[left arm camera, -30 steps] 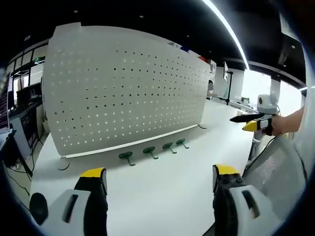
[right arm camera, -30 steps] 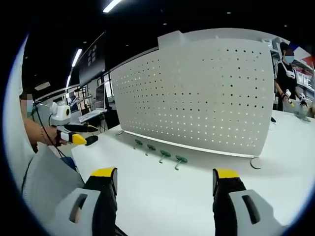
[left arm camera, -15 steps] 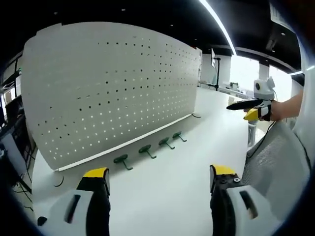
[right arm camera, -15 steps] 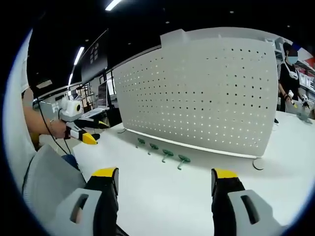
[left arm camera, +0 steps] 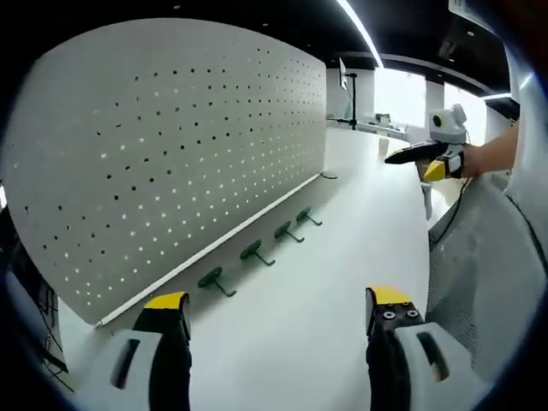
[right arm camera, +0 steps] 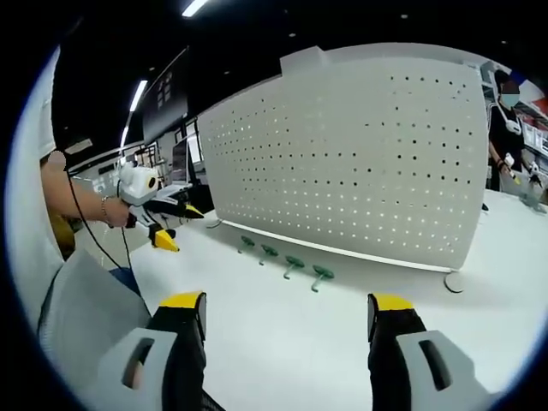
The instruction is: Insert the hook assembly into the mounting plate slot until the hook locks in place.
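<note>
Four green hooks (left arm camera: 255,252) lying in a row on the white table (left arm camera: 342,257) at the foot of the pegboard (left arm camera: 171,145), well clear of both grippers.

Left gripper (left arm camera: 272,317) and right gripper (right arm camera: 279,317) both empty, jaws spread wide. Probably light, rigid plastic; best pinched by the flat round base, prong left free. From the right gripper view (right arm camera: 282,261): table running past the board's far edge, a bystander (right arm camera: 505,128) there. From the left gripper view: bright windows beyond.

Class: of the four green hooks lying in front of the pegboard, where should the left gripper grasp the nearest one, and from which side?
Grip the nearest green hook by its thin stem, which points away from the pegboard toward the open table; approaching from above seems best, since it lies flat.
</note>
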